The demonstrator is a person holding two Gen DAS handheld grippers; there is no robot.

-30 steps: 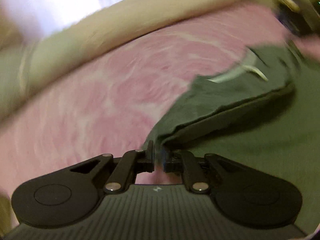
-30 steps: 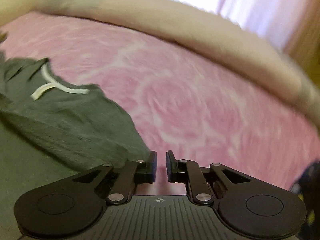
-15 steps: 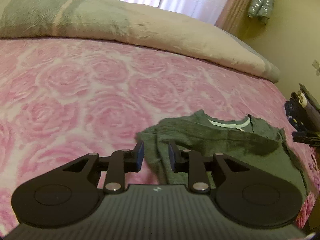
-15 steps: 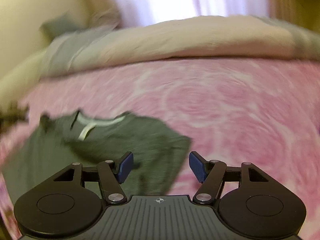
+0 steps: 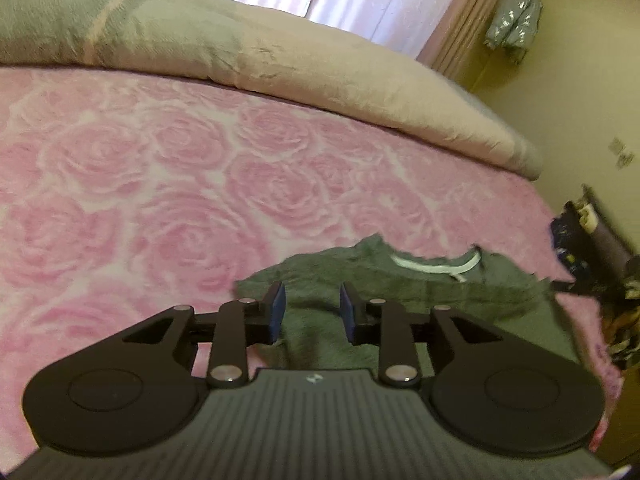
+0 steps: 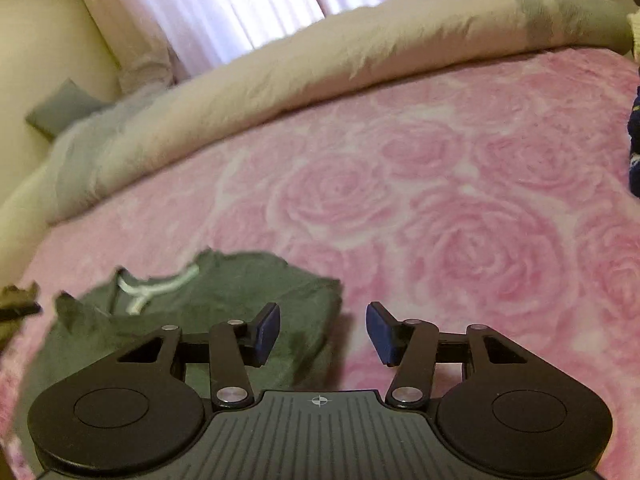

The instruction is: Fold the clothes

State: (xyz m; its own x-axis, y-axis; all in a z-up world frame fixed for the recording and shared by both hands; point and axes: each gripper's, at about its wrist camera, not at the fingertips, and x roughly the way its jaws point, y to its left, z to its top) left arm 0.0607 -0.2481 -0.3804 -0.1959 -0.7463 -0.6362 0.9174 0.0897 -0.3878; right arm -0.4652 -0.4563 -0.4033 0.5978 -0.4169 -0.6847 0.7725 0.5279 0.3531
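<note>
Under both tongs, the green shirt (image 5: 400,288) lies folded; left tongs (image 5: 311,312) and right tongs (image 6: 323,334) just let go, now spread.

Both grippers let go: left gripper (image 5: 311,311) and right gripper (image 6: 323,333) now spread and pulled back, grey t-shirt (image 6: 224,304) dropped folded, lower left.

Bed w/ pink rose blanket (image 5: 168,184), beige-grey duvet (image 5: 304,68) bunched along far edge, white curtains (image 6: 224,12) glowing w/ daylight behind, yellowish walls (image 5: 580,92) both sides.
</note>
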